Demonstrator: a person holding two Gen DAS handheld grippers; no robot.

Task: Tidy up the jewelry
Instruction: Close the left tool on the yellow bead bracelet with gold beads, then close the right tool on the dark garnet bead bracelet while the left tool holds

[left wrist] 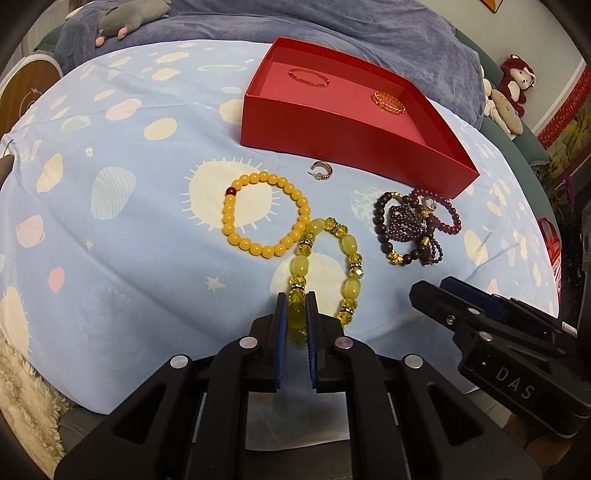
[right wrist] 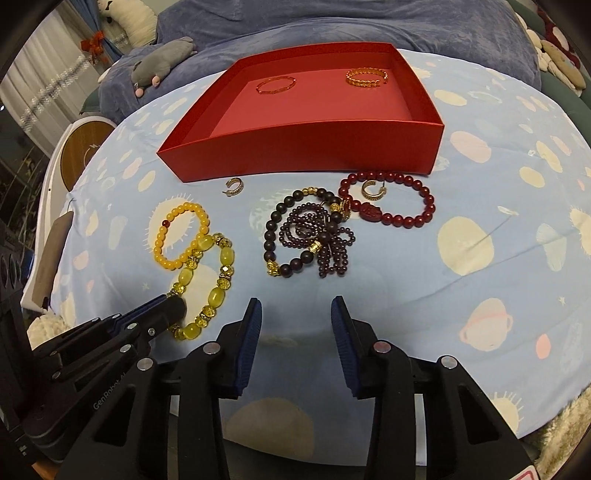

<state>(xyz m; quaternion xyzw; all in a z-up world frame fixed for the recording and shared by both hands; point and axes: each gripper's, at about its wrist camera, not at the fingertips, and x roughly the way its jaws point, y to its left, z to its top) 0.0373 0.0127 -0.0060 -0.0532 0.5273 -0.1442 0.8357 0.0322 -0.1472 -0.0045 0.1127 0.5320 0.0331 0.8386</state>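
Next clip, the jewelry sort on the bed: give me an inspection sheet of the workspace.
Surface: blue planet-print sheet, lightly creased.
Job's things: red box holding two gold bangles; outside it a yellow bead bracelet, green-yellow bracelet, tangled dark bracelets, red bracelet, two hoop earrings, one lying inside the red bracelet's loop.
Clutter: nothing seen.
Grippers: left gripper shut on the green-yellow bracelet; right gripper open above bare sheet, nothing between its jaws.
Cables: nothing seen.
Surroundings: purple blanket, plush toys, curtain.
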